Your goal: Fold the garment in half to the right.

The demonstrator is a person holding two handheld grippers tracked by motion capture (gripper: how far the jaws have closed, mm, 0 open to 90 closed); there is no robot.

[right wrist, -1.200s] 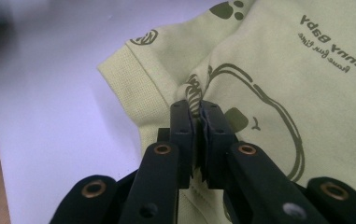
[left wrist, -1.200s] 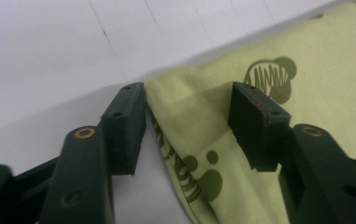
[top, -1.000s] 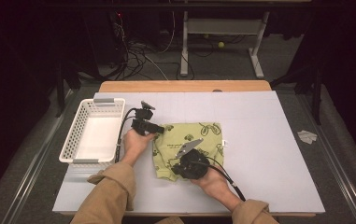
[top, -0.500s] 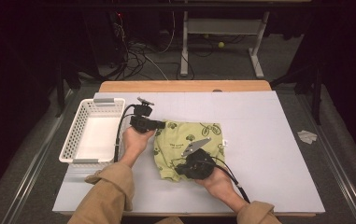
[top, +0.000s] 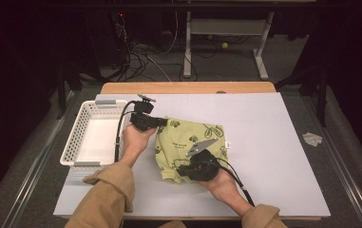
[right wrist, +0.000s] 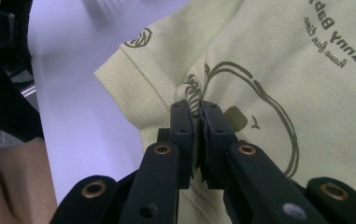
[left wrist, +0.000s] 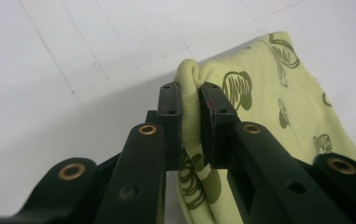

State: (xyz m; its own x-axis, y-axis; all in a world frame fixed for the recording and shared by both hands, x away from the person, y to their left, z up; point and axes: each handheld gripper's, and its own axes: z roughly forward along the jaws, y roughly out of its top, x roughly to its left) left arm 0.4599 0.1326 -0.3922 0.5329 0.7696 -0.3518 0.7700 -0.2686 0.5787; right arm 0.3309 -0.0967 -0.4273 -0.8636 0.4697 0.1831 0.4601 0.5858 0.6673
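A small yellow-green garment (top: 193,137) with dark printed drawings lies crumpled on the white table (top: 273,142). My left gripper (top: 162,122) is at its upper left edge. In the left gripper view the left gripper (left wrist: 192,93) has just been closing and now pinches a raised fold of the garment (left wrist: 259,93) between its pads. My right gripper (top: 183,168) sits at the garment's near edge. The right gripper view has the right gripper (right wrist: 196,109) shut on a fold of the garment (right wrist: 278,70) beside a ribbed hem.
A white plastic basket (top: 81,137) stands at the table's left edge, close to my left hand. A wooden board (top: 188,88) borders the table's far side. Cables and a metal stand lie on the floor beyond.
My left gripper closed on the garment's edge and rose a little, lifting that edge off the table. The right hand stayed where it was.
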